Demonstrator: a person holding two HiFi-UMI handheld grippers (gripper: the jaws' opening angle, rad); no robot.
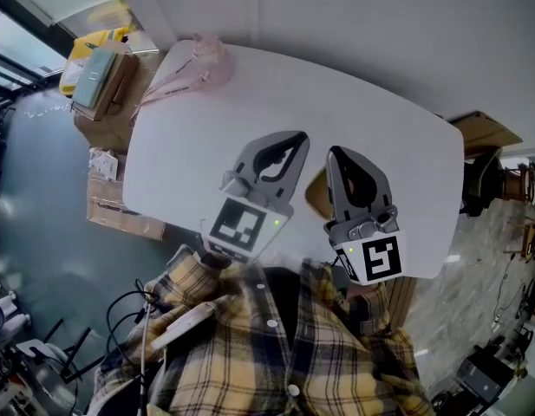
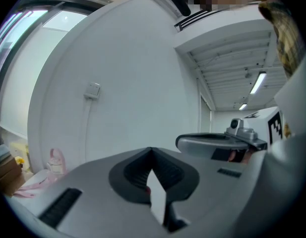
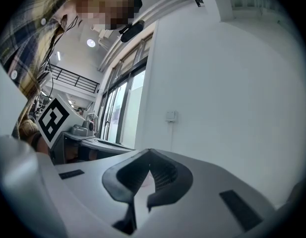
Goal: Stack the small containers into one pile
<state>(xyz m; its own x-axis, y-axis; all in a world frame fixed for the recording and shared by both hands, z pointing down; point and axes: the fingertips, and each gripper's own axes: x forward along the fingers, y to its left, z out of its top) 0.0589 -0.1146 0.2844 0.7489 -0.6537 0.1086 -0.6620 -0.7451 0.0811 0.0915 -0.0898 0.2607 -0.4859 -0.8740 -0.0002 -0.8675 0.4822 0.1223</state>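
Note:
A small stack of pink see-through containers [image 1: 208, 55] stands at the far left corner of the white table [image 1: 380, 120], with flat pink pieces [image 1: 172, 87] lying next to it. In the left gripper view the pink containers [image 2: 55, 161] show low at the left, far beyond the jaws. My left gripper [image 1: 299, 137] hovers over the near middle of the table, its jaw tips touching and nothing held. Just to its right, my right gripper [image 1: 333, 152] is also shut and empty. Each gripper view shows its own tips meeting, the left gripper [image 2: 152, 150] and the right gripper [image 3: 149, 151].
Cardboard boxes [image 1: 101, 83] with a yellow item on top stand on the floor left of the table, and more boxes [image 1: 120, 208] sit lower down. A brown wooden piece [image 1: 486, 131] lies past the table's right end. My plaid-shirted body is at the near edge.

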